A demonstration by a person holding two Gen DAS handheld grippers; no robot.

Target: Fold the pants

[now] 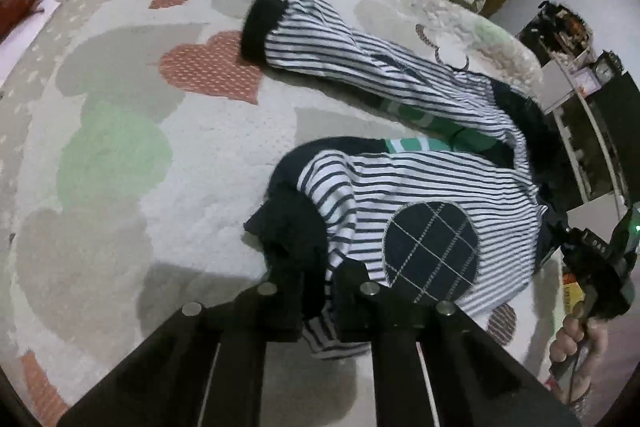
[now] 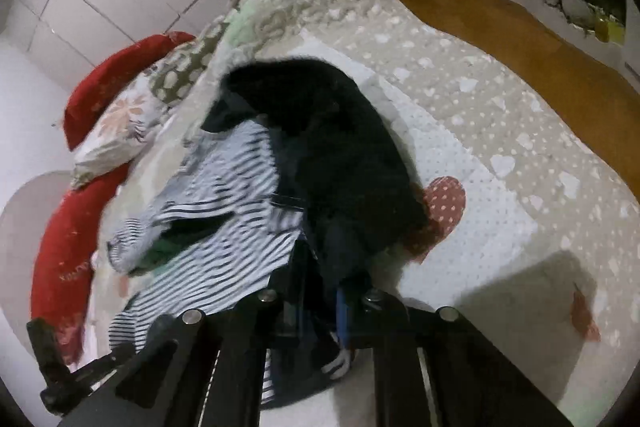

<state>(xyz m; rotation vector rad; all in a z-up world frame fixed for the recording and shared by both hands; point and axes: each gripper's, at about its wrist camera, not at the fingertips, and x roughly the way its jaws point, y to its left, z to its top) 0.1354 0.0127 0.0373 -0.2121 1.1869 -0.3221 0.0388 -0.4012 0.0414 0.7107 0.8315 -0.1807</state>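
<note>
- Striped pants (image 1: 420, 187) on the bed (image 1: 120, 147) are pinched shut by both the left gripper (image 1: 320, 311) and the right gripper (image 2: 320, 311).
- Both held edges should be carried over together, kept taut.

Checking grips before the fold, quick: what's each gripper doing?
Left gripper: shut on the pants, near the leg cuff.
Right gripper: shut on the pants, at the dark waist end.
</note>
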